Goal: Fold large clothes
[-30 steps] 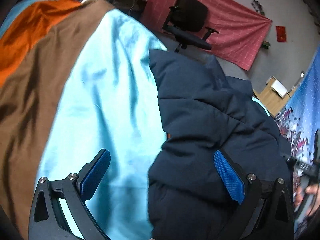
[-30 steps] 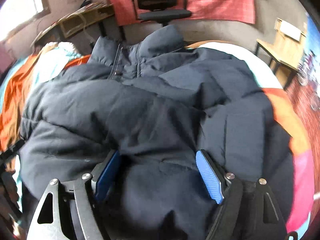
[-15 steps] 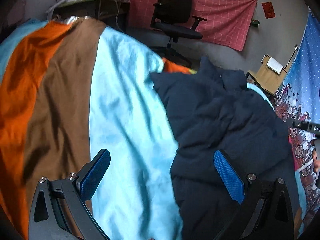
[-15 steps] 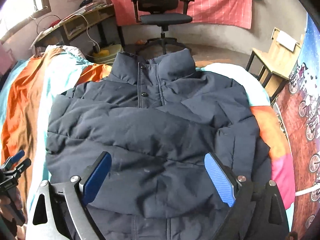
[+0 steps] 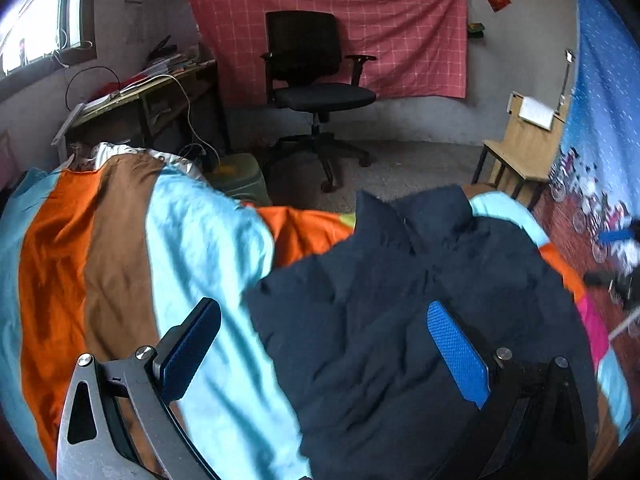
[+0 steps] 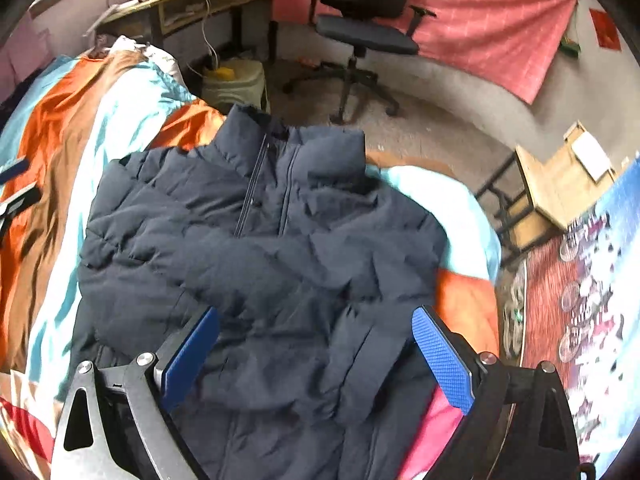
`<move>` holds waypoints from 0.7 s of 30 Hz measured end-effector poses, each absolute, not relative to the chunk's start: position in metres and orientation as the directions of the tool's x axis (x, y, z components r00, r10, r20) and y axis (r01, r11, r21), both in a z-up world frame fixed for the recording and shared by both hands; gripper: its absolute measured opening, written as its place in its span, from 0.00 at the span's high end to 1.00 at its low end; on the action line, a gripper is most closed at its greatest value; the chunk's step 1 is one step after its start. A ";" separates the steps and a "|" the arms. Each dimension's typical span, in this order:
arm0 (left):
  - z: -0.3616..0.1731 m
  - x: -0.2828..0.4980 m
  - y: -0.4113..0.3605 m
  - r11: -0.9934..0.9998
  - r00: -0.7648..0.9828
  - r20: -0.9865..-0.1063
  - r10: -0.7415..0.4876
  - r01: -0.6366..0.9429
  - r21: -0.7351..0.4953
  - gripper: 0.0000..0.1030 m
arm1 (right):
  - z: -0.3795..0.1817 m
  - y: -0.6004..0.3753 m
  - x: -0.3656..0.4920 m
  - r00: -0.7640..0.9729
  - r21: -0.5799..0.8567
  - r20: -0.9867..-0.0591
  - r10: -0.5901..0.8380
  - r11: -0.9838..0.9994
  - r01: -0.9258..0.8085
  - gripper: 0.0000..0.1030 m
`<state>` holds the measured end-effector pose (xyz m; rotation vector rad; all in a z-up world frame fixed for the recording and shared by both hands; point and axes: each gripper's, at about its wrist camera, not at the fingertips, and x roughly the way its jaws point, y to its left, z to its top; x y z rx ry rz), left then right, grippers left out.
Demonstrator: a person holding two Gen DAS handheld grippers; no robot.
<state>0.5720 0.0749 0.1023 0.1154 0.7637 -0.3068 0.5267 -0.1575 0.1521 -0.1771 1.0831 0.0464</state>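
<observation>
**Puffy navy jacket lies loose on the bed, both tongs empty above it**

Although it looks bulky, the dark navy padded jacket (image 5: 380,320) is probably light for its size: the quilted shell is soft and puffed, with no stiffness, and will likely spring back after being pressed. From the left wrist view it lies on the striped bedspread (image 5: 120,260), collar toward the far end of the bed, its near edge crossing the pale blue stripe. The left tongs (image 5: 324,344) stand wide, pads clear of the cloth, holding nothing; one pad hangs over the bedspread, the other over the jacket's body. The fabric looks smooth and may slide between the pads, so a deep bite on a doubled edge or seam seems wiser than a pinch of a single layer.

From the right wrist view the jacket (image 6: 260,248) shows its front, zip running down from the raised collar, and a sleeve (image 6: 360,360) appears laid across the lower right of the body. The right tongs (image 6: 316,344) are opening, close to their widest, with nothing pressed between the pads; the jacket lies below them, not in them. Good holds, in my judgement, are the hem corners, the shoulder seams or the cuff, where stitching gives the pads something firmer. An office chair (image 6: 364,8) and a desk (image 6: 192,4) stand beyond the bed, well apart.
</observation>
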 end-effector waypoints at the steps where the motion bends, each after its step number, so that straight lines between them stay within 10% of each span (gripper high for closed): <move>1: 0.099 0.584 0.069 0.951 0.674 -0.703 -0.228 0.308 -0.013 0.01 | 0.149 -0.160 0.532 0.477 -0.105 -0.878 -0.031 0.986 -0.130 0.05; 21: 0.010 0.800 0.000 0.992 0.588 -0.804 -0.086 -0.020 -0.121 0.01 | 0.045 -0.238 0.754 0.645 0.287 -0.736 0.208 0.958 0.020 0.10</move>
